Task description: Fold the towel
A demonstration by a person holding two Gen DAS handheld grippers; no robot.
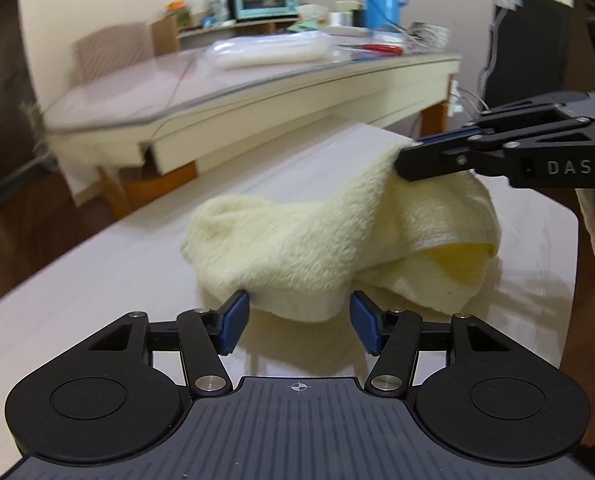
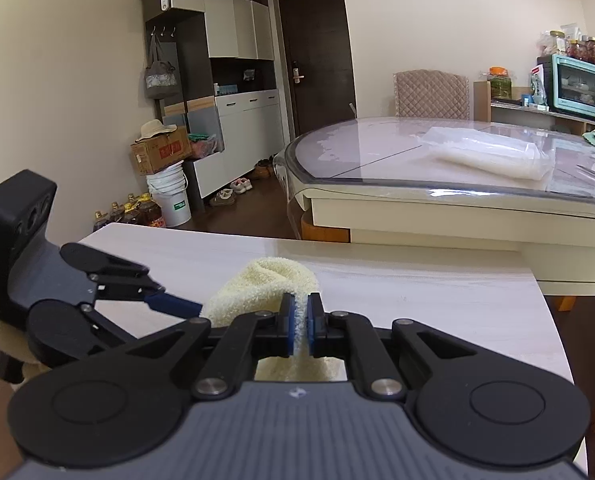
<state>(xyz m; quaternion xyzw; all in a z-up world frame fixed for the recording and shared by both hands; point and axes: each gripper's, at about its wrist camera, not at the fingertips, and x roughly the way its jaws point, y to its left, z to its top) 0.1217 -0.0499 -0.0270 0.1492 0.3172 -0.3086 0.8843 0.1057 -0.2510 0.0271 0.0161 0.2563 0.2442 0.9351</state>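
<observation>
The fluffy pale-yellow terry towel (image 1: 297,240) lay bunched on the smooth pale wood-grain table (image 1: 97,280), its raised edge pinched by the closed right gripper (image 2: 301,320), while the left gripper (image 1: 299,320) stood half-open, pads straddling the hem.

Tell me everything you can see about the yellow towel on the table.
The towel is pale yellow, fluffy terry cloth, bunched in a loose heap on the light table. The right gripper is shut on a raised fold, lifting it. A hem edge droops between the left gripper's blue pads, which do not press it. A smoother band edges one fold.
</observation>
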